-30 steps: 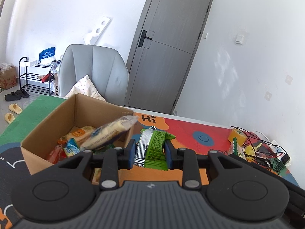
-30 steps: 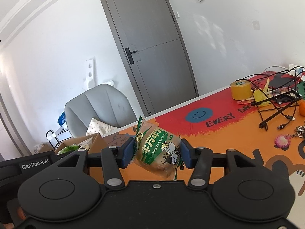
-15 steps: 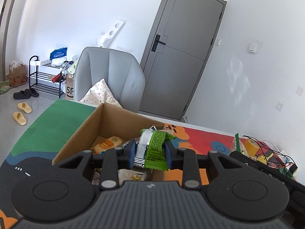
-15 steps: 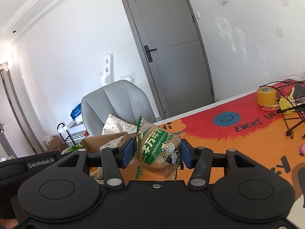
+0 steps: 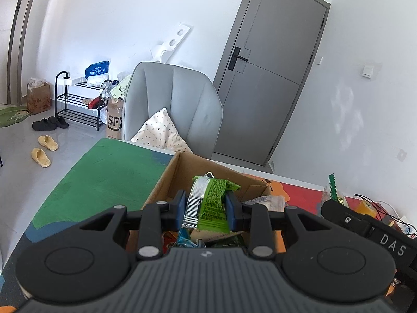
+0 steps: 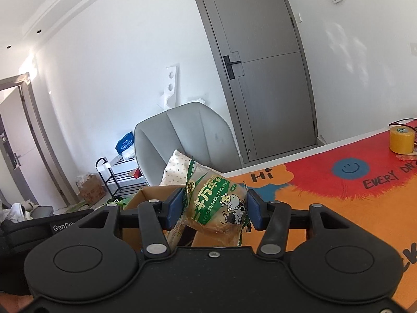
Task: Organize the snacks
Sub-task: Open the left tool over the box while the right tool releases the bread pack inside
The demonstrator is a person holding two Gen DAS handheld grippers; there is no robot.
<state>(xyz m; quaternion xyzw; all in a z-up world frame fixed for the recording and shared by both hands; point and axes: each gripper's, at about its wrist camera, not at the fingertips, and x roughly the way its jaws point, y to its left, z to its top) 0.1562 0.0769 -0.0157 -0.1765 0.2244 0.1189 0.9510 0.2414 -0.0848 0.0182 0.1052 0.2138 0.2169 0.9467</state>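
My left gripper (image 5: 206,210) is shut on a small green and silver snack packet (image 5: 208,203), held above the open cardboard box (image 5: 166,180). Several wrapped snacks (image 5: 263,200) lie inside the box. My right gripper (image 6: 215,208) is shut on a green and clear bread packet (image 6: 216,204) with a cow picture. It hangs just right of the cardboard box (image 6: 146,195), whose corner shows behind the left finger. The other gripper's black body (image 6: 26,232) shows at the lower left of the right wrist view.
The box stands on a table with a colourful mat (image 6: 338,190). A grey chair (image 5: 177,104) with a spotted pillow (image 5: 161,133) stands behind the table. A yellow tape roll (image 6: 401,140) and cables (image 5: 385,208) lie at the far right. A grey door (image 6: 260,73) is beyond.
Both grippers have moved left towards the box, each still gripping its packet. The left one now hangs over the box's inside; the box has come close in the right wrist view.
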